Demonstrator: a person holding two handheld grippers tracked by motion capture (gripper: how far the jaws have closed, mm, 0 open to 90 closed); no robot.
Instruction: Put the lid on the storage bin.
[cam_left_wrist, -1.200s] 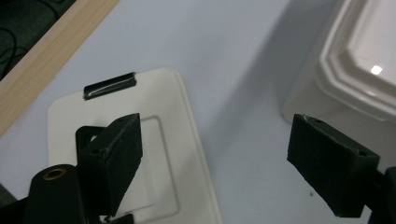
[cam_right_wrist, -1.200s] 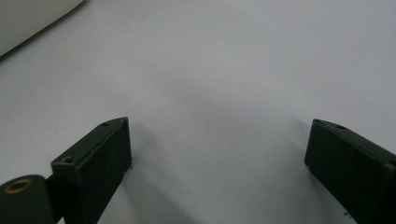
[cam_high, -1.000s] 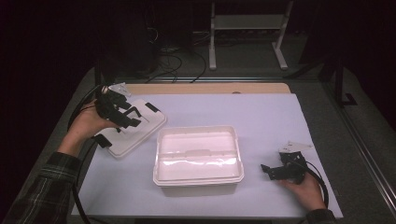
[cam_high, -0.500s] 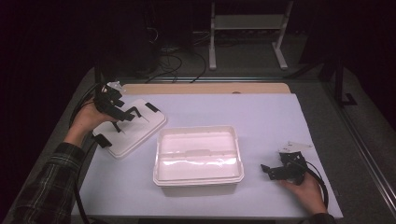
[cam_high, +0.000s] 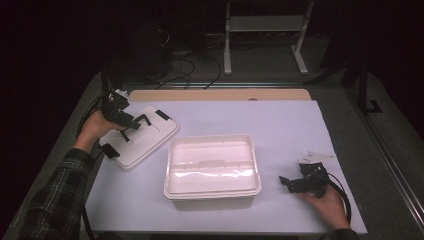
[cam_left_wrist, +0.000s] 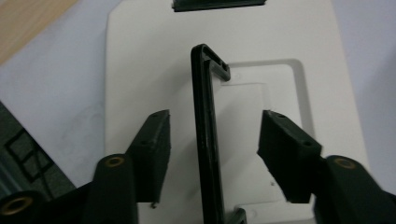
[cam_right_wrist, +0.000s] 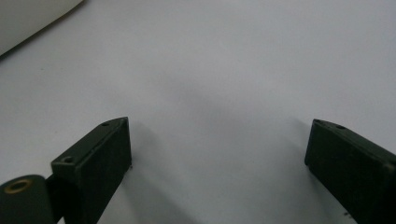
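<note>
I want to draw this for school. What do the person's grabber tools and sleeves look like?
Both tools are black. The left gripper and right gripper each have two flat, blocky jaws with small holes and brass-coloured rings at the joints. A black cable loops from each. The right carries a pale three-cornered plate. The sleeve is dark plaid.

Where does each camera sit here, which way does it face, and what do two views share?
High view: above the table's near side, facing forward and down on the white box; both forearms, left gripper, right gripper.
Left gripper view: on that gripper, facing down at the lid's black handle between its closing, not yet touching jaws.
Right gripper view: low, along open jaws over the white table cover.
Shared: the white lid, high and left gripper views.
</note>
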